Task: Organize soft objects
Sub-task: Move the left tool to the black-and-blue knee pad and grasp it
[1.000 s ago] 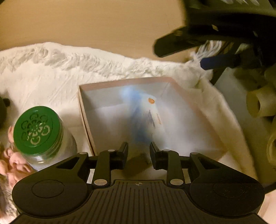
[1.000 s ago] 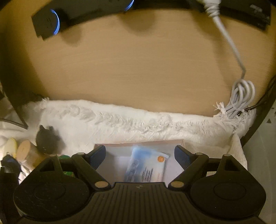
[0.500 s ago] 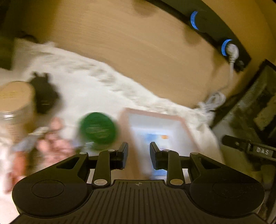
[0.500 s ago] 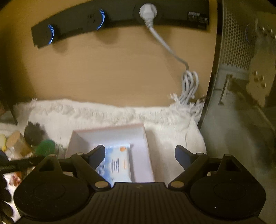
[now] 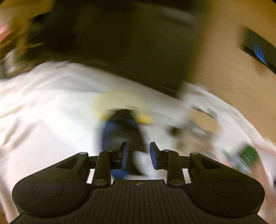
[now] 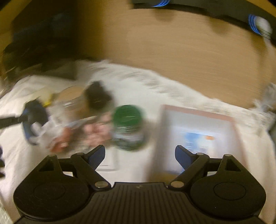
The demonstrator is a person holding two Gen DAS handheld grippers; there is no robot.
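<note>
Warm dim yellowish light, everything motion-blurred. Tan wood-grain surface (image 6: 181,56) behind white fringed rug (image 6: 155,86). Black power strip (image 6: 198,5) with blue glowing rings along top. Dark bulky shape (image 5: 129,43) far left, can't tell what

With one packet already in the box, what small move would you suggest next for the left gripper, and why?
Probably ease the left gripper forward onto the dark blue soft item just ahead. Its jaws stand slightly apart with nothing gripped, that item lies loose on the white cloth, and the box holds only the packet.
</note>
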